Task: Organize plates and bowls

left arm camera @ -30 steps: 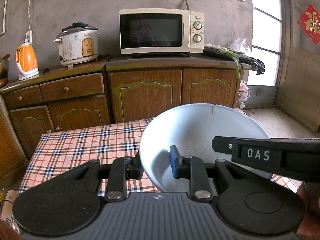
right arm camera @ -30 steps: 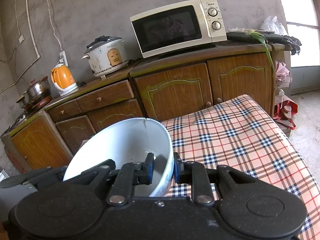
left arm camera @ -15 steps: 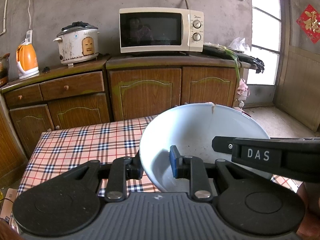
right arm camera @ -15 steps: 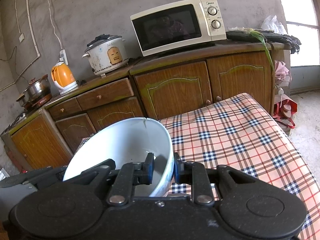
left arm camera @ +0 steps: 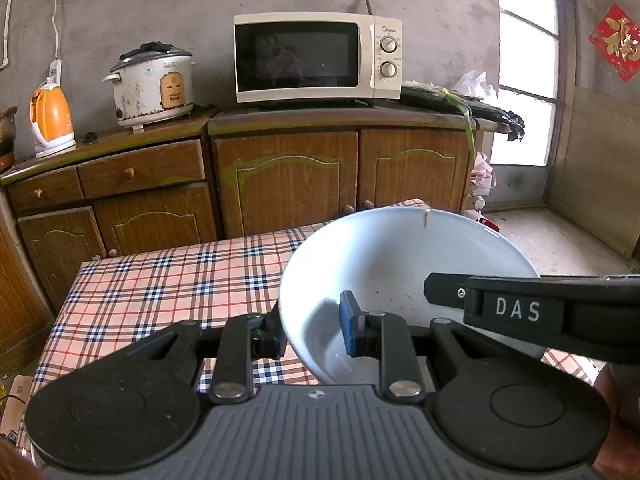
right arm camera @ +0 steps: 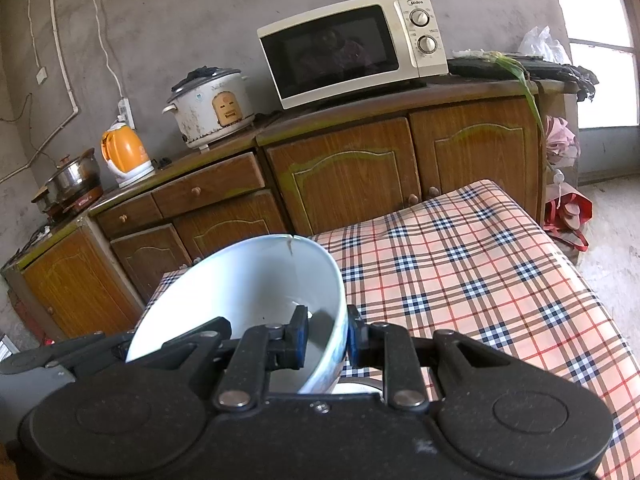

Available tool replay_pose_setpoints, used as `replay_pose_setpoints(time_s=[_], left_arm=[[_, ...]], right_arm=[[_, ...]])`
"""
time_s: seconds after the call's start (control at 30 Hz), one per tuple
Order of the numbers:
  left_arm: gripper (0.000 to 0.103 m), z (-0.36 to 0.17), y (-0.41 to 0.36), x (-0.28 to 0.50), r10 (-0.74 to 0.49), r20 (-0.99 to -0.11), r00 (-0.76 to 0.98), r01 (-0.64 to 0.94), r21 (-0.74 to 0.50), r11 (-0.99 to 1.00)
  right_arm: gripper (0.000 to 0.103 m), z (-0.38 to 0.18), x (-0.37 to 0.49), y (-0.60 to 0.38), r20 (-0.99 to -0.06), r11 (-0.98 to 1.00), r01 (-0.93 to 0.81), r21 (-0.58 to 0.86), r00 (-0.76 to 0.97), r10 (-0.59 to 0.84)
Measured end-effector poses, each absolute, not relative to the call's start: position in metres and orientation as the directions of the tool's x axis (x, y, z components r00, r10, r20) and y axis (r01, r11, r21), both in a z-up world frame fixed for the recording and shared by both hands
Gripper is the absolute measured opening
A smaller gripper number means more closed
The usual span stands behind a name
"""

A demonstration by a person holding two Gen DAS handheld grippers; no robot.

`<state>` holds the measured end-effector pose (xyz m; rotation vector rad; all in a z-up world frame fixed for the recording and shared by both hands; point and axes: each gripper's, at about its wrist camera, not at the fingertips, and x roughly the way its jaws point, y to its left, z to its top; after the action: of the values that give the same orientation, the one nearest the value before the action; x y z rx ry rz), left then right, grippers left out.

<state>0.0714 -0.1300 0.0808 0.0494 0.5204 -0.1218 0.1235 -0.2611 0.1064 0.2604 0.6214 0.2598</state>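
A large white bowl (left arm camera: 392, 264) with a crack at its far rim is held up over the plaid tablecloth table (left arm camera: 160, 284). My left gripper (left arm camera: 312, 328) is shut on the bowl's left wall, one finger outside and one blue pad inside. My right gripper (right arm camera: 328, 340) is shut on the bowl's (right arm camera: 256, 284) right wall, the left pad inside and the right pad outside. The right gripper's body crosses the left wrist view at the right (left arm camera: 520, 312). A bit of another white rim (right arm camera: 356, 390) shows under the bowl.
The plaid table (right arm camera: 460, 280) stretches ahead and to the right. Behind it stand wooden cabinets (left arm camera: 288, 176) with a microwave (left arm camera: 316, 58), a rice cooker (left arm camera: 152, 84), an orange kettle (left arm camera: 50, 120) and a steel pot (right arm camera: 72, 178). A window and a door are at the right.
Both grippers keep their hold on the bowl. The view has shifted slightly; the bowl and both grippers have risen or tilted back a little over the table.
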Motion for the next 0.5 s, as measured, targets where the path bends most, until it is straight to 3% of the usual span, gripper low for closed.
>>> replay_pose_setpoints(time_s=[0.5], left_arm=[[0.025,0.075,-0.137,0.063,-0.113,-0.508,0.854,0.142,0.019,0.99]], right_arm=[[0.026,0.096,0.114,-0.268,-0.542,0.937,-0.151,0.316,0.781,0.309]])
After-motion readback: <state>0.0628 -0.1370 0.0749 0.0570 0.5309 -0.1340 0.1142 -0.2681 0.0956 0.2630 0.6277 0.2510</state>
